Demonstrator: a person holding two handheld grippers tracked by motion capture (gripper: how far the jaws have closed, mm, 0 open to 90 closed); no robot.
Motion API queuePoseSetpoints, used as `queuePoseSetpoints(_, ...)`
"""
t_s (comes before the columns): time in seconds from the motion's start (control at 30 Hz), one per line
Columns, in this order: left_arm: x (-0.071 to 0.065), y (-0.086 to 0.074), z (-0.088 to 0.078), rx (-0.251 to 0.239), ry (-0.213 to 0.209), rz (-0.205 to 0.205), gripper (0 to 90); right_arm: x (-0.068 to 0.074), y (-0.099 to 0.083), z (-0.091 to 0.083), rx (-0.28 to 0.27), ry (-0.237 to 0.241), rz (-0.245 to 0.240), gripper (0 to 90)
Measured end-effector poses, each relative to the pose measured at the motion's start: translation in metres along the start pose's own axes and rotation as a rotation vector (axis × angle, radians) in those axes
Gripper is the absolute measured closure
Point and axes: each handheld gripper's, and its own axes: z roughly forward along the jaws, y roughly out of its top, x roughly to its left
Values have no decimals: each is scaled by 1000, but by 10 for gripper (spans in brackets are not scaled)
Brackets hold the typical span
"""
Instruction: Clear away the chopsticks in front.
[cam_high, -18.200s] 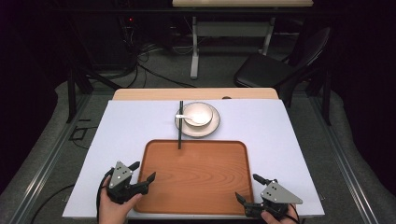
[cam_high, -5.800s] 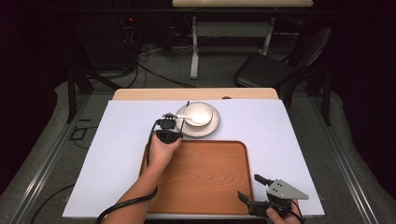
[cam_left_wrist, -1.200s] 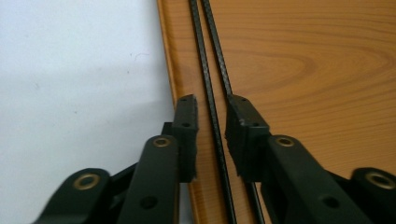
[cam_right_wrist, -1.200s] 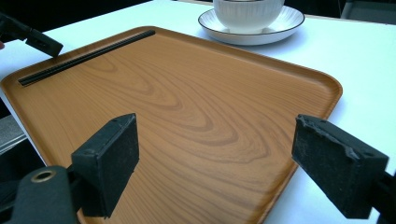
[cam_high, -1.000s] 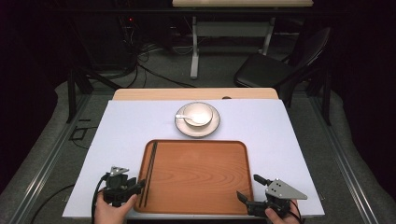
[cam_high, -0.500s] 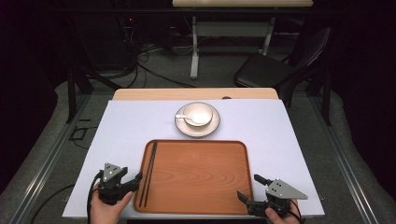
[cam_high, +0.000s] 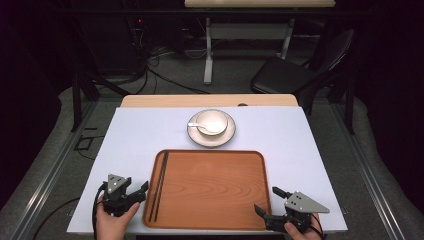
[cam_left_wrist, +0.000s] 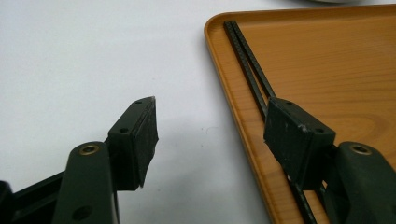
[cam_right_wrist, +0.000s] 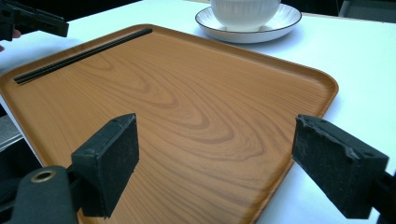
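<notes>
Two chopsticks (cam_high: 159, 186) flat along left inner edge of tray (cam_high: 215, 200), side by side, touching near one end. Left claw (cam_high: 131, 193) on counter (cam_high: 140, 135) just beside tray's left rim, jaws apart and just been opening, nothing between them; in left gripper view, one jaw over chopsticks (cam_left_wrist: 252, 70), other over bare counter. Right claw (cam_high: 267, 202) at tray's near right corner, jaws wide apart, empty. Beyond tray, bowl (cam_high: 211, 122) with spoon (cam_high: 197, 126) on saucer (cam_high: 211, 136).
</notes>
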Motion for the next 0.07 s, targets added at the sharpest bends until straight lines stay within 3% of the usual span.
queuePoseSetpoints(0.07, -1, 0, 0, -5, 5, -5, 349, 0, 0, 0, -1, -5, -1, 144)
